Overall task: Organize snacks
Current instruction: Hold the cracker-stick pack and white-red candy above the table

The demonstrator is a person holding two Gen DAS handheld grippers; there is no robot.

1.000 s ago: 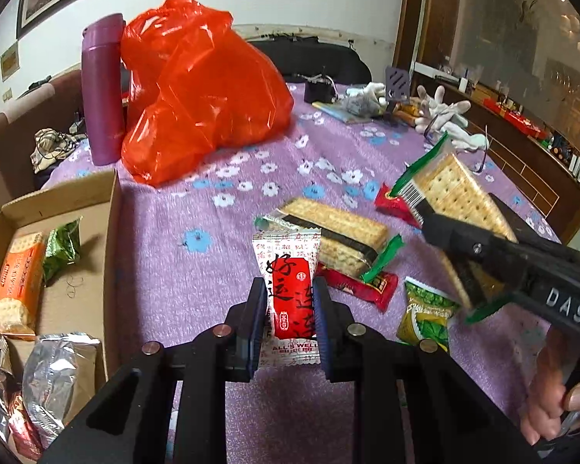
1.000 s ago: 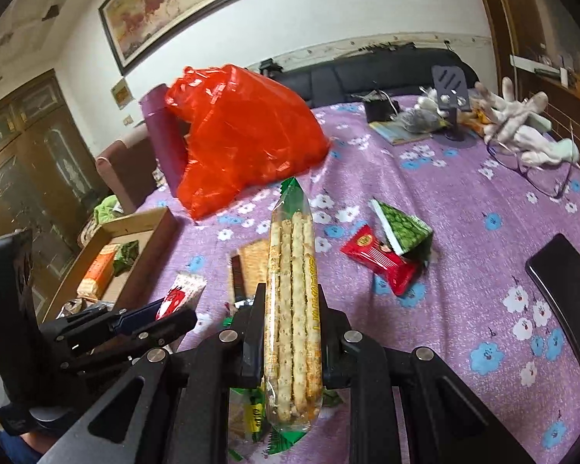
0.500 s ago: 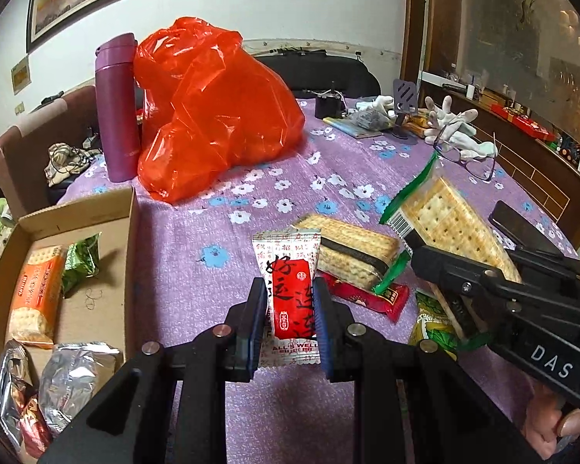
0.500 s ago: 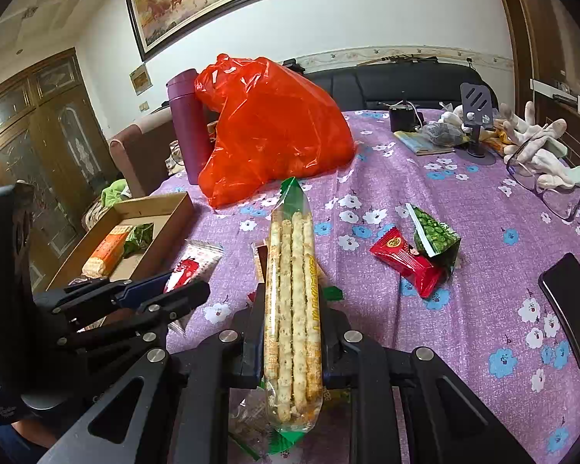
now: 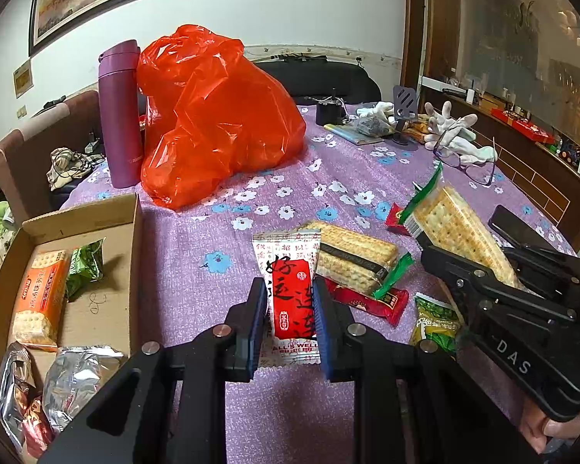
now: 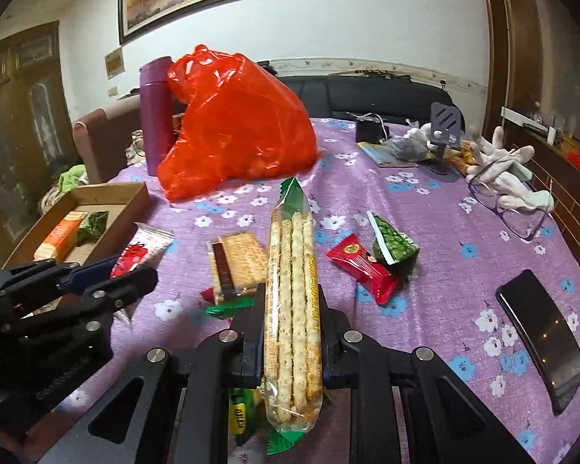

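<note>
The left gripper is clamped on a white snack packet with a red label and Chinese characters, which stands upright between its two fingers, lifted off the purple flowered tablecloth. To its left lies the open brown cardboard box, which holds an orange cracker pack, a green packet and silver foil packets.

The right gripper grips a long clear pack of crackers with green ends on edge, its far end pointing away along the fingers. Beyond it on the cloth lie a second clear cracker pack with a dark band, a red wrapped snack and a green patterned packet touching it. A black phone lies well to the right.
</note>
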